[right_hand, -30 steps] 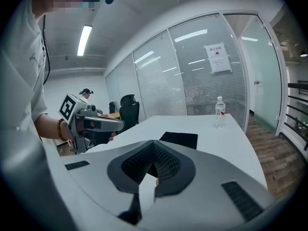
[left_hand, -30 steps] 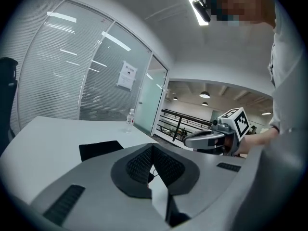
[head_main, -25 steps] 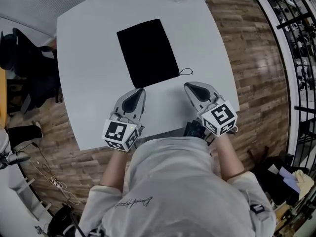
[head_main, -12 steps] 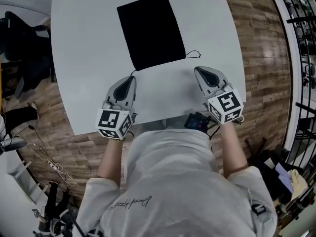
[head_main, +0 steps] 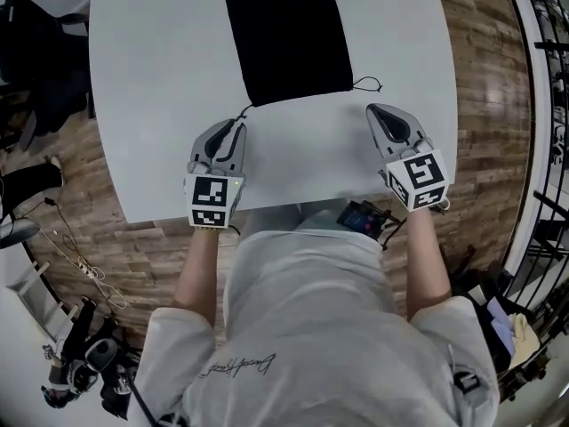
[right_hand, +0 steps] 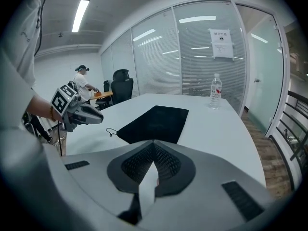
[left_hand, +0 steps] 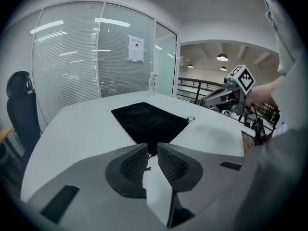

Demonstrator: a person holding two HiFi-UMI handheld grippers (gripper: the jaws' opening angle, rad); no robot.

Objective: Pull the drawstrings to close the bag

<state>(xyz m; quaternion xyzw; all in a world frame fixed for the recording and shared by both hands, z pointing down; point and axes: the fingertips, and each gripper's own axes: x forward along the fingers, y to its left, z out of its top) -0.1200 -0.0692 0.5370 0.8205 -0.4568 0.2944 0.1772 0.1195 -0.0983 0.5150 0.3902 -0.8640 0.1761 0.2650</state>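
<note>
A flat black drawstring bag (head_main: 289,34) lies on the white table (head_main: 151,78). My left gripper (head_main: 236,124) points at the bag's near left corner. In the left gripper view its jaws stand a little apart and are opening (left_hand: 152,146). The thin left drawstring (left_hand: 147,167) lies loose in the gap and the pads do not press on it. My right gripper (head_main: 375,109) is shut on nothing (right_hand: 153,142), a short way in front of the right drawstring loop (head_main: 366,84).
A water bottle (right_hand: 215,97) stands at the table's far end. Office chairs (right_hand: 122,88) and a person (right_hand: 82,78) are off to the left by the glass wall. A dark device (head_main: 360,218) sits at the table's near edge by my body.
The left gripper has shifted left along the bag's near edge to the left drawstring. The right gripper has kept its place near the right loop. The head view has tilted.
</note>
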